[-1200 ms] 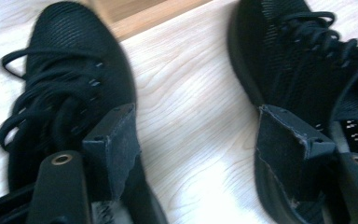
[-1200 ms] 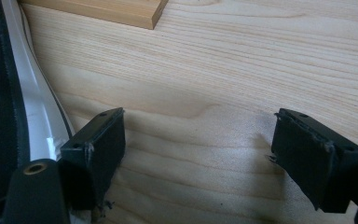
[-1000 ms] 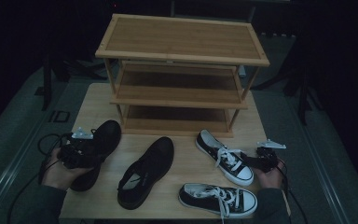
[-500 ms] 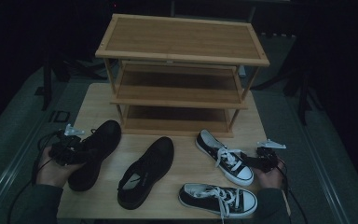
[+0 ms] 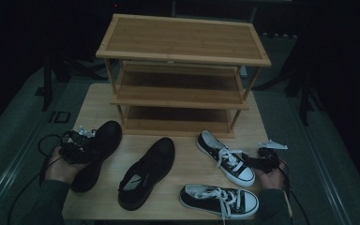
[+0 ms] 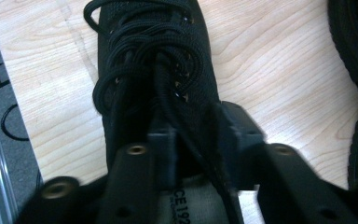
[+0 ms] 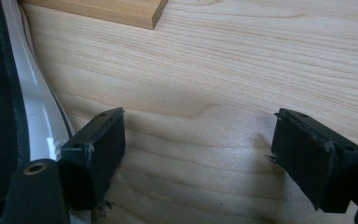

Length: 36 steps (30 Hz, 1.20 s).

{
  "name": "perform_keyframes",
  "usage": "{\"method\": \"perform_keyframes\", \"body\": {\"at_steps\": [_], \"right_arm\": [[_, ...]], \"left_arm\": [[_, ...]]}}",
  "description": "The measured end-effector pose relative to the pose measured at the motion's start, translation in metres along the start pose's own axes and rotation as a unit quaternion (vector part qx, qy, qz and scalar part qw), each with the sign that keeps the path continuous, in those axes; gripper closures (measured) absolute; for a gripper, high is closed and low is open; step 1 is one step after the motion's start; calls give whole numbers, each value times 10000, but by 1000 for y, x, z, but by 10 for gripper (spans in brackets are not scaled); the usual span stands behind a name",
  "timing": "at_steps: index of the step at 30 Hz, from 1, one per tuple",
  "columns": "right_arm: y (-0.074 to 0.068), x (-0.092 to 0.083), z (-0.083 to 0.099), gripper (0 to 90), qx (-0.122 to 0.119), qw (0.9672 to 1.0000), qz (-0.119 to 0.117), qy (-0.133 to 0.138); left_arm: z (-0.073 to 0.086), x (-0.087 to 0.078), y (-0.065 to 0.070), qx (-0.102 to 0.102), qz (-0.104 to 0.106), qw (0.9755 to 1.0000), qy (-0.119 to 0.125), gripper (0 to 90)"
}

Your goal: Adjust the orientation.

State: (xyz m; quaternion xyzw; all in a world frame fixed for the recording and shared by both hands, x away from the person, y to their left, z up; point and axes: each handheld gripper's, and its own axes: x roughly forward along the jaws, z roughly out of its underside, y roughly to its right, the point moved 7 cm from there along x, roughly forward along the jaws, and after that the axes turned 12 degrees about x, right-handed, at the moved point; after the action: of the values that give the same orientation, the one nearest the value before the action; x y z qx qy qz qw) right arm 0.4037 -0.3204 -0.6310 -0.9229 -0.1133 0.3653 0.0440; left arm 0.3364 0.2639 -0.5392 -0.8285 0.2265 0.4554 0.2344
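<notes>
A: What could go wrong at the left side?

B: The left gripper (image 5: pixel 77 146) has just been closing, and the tongue and laces of the black shoe (image 5: pixel 96 152) are now pinched between its jaws, as is seen in the left gripper view (image 6: pixel 193 144). Only soft cloth is held. If the shoe is lifted like this, it may hang down by the toe, swing, or slip out, and the rack (image 5: pixel 183 75) could be struck by it.

A: Where is this shoe lying?

B: It is lying at the left edge of the table (image 5: pixel 98 101), with its toe toward the rack; the gripper is placed over its opening, at the heel half. The second black shoe (image 5: pixel 145 173) lies just beside, so it could be pushed by a swinging sole.

A: And at the right?

B: The right gripper (image 5: pixel 265 159) is held wide open with nothing between its jaws (image 7: pixel 198 154). A white-soled sneaker (image 5: pixel 225 157) is just beside it, at its left jaw. Another sneaker (image 5: pixel 218 199) lies nearer to the front edge and could be knocked off by a careless forearm.
</notes>
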Motion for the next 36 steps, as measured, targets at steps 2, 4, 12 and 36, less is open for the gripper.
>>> {"method": "perform_keyframes", "body": {"at_steps": [2,4,12,36], "right_arm": [[0,0,0,171,-1,10000,0,0],[0,0,0,171,1,10000,-2,1],[0,0,0,171,0,10000,-1,0],[0,0,0,171,4,10000,-7,1]], "left_arm": [[0,-1,0,4,12,10000,36,875],[-1,-3,5,50,54,9998,158,880],[-7,-6,28,629,158,9975,284,882],[-63,12,85,1711,502,9833,353,879]]}}
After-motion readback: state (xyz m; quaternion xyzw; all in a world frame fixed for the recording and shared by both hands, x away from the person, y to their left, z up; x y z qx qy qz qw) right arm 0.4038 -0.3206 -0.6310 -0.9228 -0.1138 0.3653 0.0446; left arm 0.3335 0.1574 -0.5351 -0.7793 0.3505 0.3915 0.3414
